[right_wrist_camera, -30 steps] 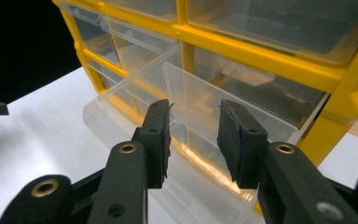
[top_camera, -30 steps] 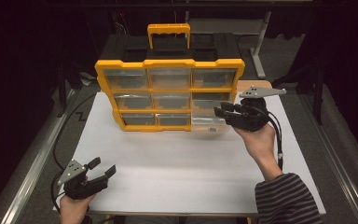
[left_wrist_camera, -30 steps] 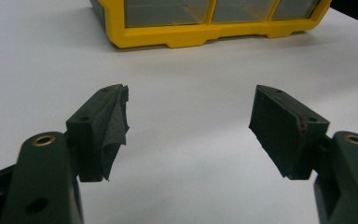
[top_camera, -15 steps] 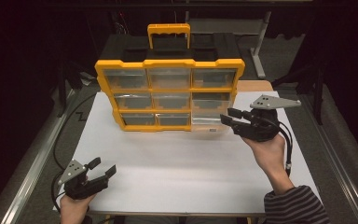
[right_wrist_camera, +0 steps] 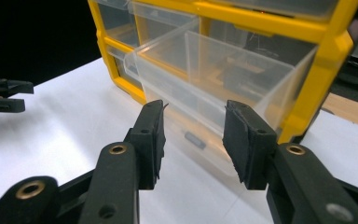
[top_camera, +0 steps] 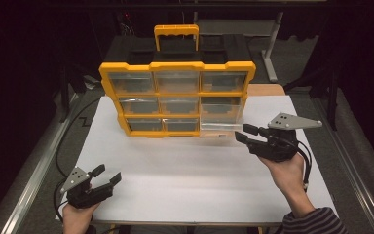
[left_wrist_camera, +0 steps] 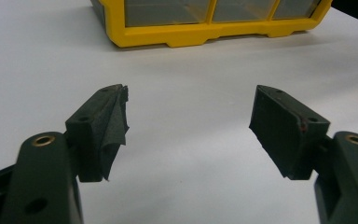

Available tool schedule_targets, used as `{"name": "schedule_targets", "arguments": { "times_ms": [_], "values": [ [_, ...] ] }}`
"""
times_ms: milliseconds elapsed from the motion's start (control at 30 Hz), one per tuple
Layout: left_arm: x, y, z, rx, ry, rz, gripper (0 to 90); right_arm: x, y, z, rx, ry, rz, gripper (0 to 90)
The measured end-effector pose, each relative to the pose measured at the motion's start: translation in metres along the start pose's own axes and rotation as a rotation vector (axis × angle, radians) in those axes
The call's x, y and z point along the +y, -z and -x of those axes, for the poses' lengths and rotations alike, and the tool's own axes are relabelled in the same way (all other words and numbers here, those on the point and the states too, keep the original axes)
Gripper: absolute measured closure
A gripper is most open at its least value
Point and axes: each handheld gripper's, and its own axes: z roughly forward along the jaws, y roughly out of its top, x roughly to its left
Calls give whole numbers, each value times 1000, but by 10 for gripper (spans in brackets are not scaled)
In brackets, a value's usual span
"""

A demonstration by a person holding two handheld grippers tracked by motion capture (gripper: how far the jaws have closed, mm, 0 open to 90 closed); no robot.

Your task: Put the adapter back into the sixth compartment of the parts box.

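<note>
I'm watching the clear drawer (top_camera: 220, 126) sticking out of the yellow organizer (top_camera: 177, 97) at frame centre; my right hand-held gripper (top_camera: 246, 134), spread and empty, is hovering just right of it, nearer than the spread left hand-held gripper (top_camera: 106, 176).

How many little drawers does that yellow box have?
8: three across the top row, three in the middle, two along the bottom, and the large right-hand drawer is pulled out.
</note>
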Motion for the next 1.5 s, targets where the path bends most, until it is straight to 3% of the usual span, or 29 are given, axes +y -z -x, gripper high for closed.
{"name": "schedule_targets", "arguments": {
  "times_ms": [200, 667, 1067, 1500],
  "values": [
    [0, 0, 0, 2, 0, 1, 280, -18, 5, 1, -20, 2, -7, 550],
    [0, 0, -1, 6, 5, 2, 280, -60, 6, 9, -47, -49, -27, 505],
    [-1, 0, 0, 8, 4, 1, 282, -84, 9, 15, -61, -90, -25, 476],
    [-1, 0, 0, 11, 1, 0, 281, -111, 15, 26, -110, -124, -22, 446]
  ]
}}
